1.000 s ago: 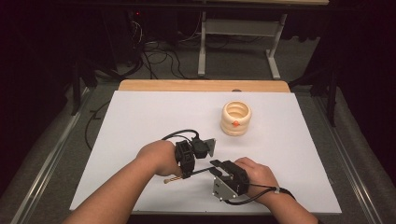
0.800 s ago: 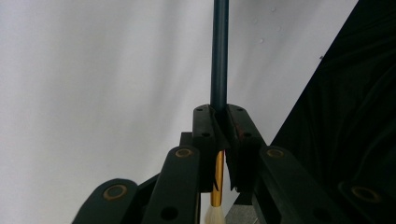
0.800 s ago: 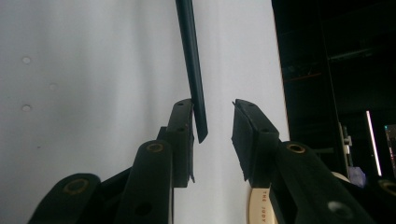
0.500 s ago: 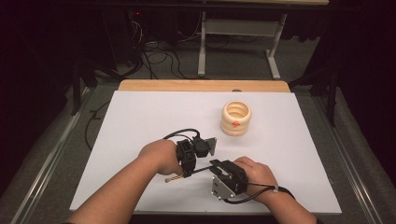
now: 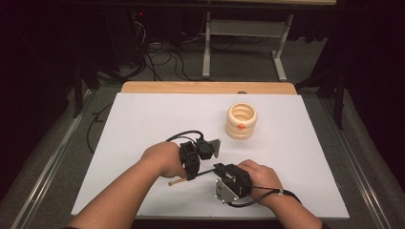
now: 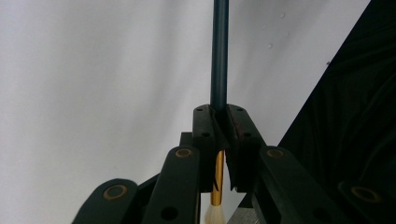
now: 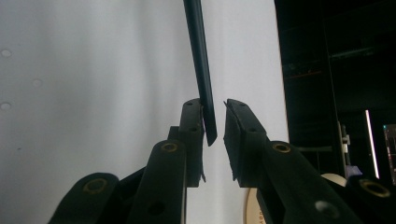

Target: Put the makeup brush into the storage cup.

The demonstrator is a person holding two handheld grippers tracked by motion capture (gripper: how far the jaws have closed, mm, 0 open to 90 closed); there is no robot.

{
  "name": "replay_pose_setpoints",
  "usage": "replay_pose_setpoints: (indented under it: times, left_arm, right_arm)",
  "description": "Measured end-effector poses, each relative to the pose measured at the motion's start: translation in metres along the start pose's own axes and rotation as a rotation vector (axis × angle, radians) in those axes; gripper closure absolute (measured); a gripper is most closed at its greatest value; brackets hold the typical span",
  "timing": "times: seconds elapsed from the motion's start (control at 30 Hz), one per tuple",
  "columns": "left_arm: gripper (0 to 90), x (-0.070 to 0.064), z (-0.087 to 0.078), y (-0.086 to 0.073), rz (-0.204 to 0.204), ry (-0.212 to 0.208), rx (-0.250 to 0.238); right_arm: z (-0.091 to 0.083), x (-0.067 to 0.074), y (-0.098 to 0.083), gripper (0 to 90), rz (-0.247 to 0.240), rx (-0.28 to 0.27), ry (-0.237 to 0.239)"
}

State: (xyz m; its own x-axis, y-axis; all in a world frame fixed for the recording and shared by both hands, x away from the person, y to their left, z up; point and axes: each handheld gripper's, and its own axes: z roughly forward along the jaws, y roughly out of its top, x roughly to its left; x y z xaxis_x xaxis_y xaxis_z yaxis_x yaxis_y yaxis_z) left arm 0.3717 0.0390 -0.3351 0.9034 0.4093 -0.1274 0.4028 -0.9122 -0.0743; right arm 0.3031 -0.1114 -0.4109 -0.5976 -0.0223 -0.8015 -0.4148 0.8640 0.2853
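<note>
A paintbrush [image 5: 184, 179] with a dark handle [image 6: 219, 56], gold ferrule [image 6: 217, 182] and pale bristles lies low over the white table near its front edge. My left gripper [image 6: 221, 126] is shut on the brush just above the ferrule, seen from above as the left gripper [image 5: 192, 172]. The right gripper [image 7: 214, 122] has the free end of the handle [image 7: 198, 56] between its jaws. Its jaws have just been closing. The handle lies against one pad and a gap remains at the other. From above, the right gripper [image 5: 218, 168] points left toward the left one.
A stack of cream wooden rings [image 5: 241, 120] stands on the white table [image 5: 143, 119] at the back right, away from both hands. A wooden strip [image 5: 205, 87] runs along the far edge. Dark floor with cables and a stand lies beyond.
</note>
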Motion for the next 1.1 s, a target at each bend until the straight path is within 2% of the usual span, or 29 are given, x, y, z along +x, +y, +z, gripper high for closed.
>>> replay_pose_setpoints:
  times: [0.27, 0.3, 0.33, 0.4, 1.1]
  left_arm:
    - [83.3, -0.0004, -0.0003, -0.0003, 0.002, -0.001, -0.003]
    - [83.3, -0.0004, -0.0003, -0.0005, 0.003, 0.000, -0.005]
    - [83.3, -0.0005, -0.0004, -0.0005, 0.003, 0.000, -0.004]
    - [83.3, -0.0006, -0.0005, -0.0005, 0.003, -0.001, -0.006]
    - [82.6, -0.0001, -0.0017, -0.0011, -0.007, -0.006, -0.018]
  right_arm:
    - [0.0002, -0.0008, 0.0023, 81.7, -0.029, -0.010, 0.003]
    - [-0.0001, 0.0001, 0.0024, 81.7, -0.021, -0.007, 0.006]
    - [0.0000, -0.0010, 0.0027, 81.9, -0.045, -0.009, 0.006]
    - [0.0000, -0.0009, 0.0035, 82.5, -0.053, -0.011, 0.006]
    - [0.0007, 0.0003, 0.0048, 86.6, -0.072, -0.011, 0.022]
